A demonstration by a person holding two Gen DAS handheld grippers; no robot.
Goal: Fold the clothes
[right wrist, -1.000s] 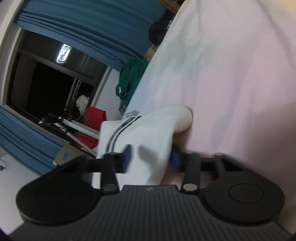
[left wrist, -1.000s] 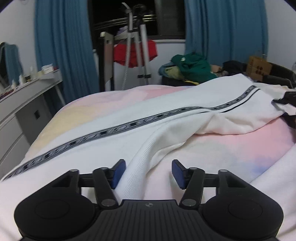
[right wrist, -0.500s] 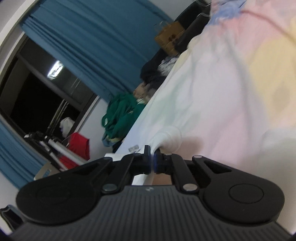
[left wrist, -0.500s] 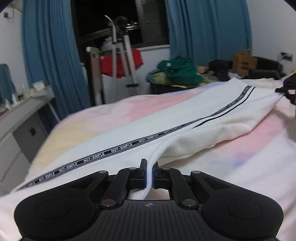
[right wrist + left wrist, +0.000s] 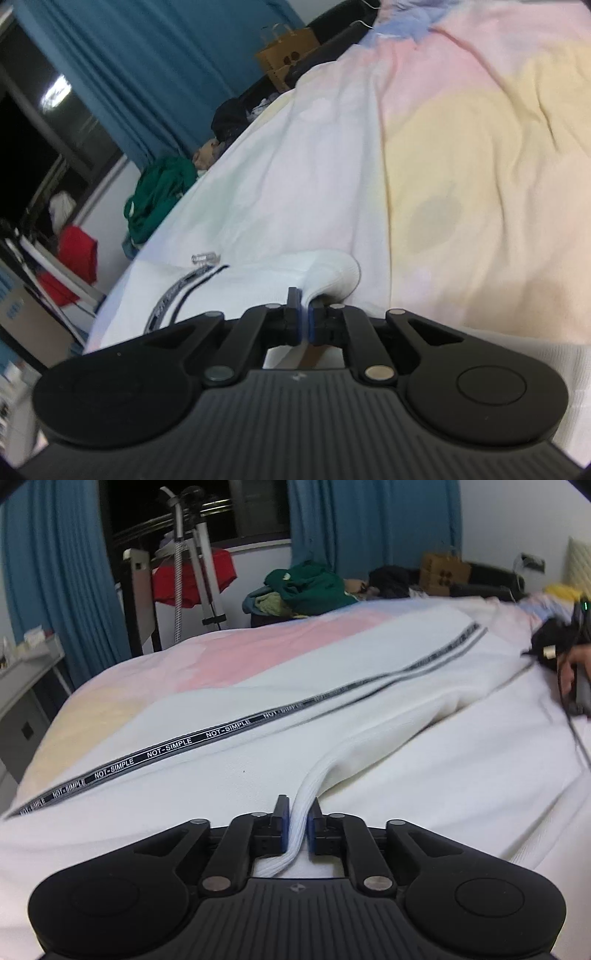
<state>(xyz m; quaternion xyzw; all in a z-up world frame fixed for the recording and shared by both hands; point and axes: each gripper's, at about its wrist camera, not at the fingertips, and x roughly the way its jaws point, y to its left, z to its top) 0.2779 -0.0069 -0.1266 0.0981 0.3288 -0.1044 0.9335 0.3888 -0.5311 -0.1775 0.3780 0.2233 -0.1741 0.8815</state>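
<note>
A white garment (image 5: 332, 686) with a black "NOT-SIMPLE" stripe (image 5: 166, 747) lies stretched across the pastel bed sheet (image 5: 258, 642). My left gripper (image 5: 295, 812) pinches its ribbed white edge (image 5: 308, 792). The jaws are opening slightly, with the fabric still pressed between the blue pads. At the far right of the left wrist view, a hand holds the right gripper (image 5: 554, 646) at the garment's other end. In the right wrist view, my right gripper (image 5: 303, 314) is shut on a thin fold of the white garment (image 5: 258, 284), beside its rolled cuff (image 5: 340, 273).
Beyond the bed stand a pile of green clothes (image 5: 310, 587), a metal stand (image 5: 192, 554) with red cloth (image 5: 192, 576), a brown paper bag (image 5: 443, 568) and blue curtains (image 5: 369, 528). A grey dresser (image 5: 22, 675) is at the left. The yellow-and-pink sheet (image 5: 461, 147) stretches ahead of the right gripper.
Both grippers were open around the fabric and have shut on it. The garment has been drawn out straighter across the bed. The left jaws now stand slightly wider than half a second ago.
</note>
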